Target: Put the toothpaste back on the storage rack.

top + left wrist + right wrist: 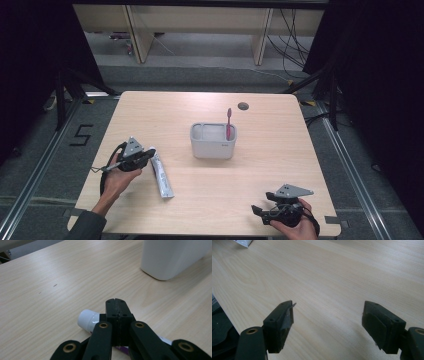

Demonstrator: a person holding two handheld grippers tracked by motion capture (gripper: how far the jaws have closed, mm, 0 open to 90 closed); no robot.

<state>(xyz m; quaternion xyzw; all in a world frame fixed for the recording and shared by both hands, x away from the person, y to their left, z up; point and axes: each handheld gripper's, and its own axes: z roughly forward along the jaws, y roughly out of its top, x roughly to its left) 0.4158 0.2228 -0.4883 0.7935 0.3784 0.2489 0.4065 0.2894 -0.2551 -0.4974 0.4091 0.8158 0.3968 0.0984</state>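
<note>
your left gripper (pixel 116 305) has its fingers closed and empty above the toothpaste tube (pixel 161 175) lying on the counter (pixel 280 165), so lifting now leaves it behind; right gripper (pixel 328 322) fingers open.

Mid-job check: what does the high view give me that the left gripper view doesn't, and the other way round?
High view: the pink toothbrush standing in the grey holder, and the open right gripper near the table edge. Left gripper view: the white cap of the tube beside the left gripper, whose jaws are shut tip to tip. Both: tube, holder and table.
</note>
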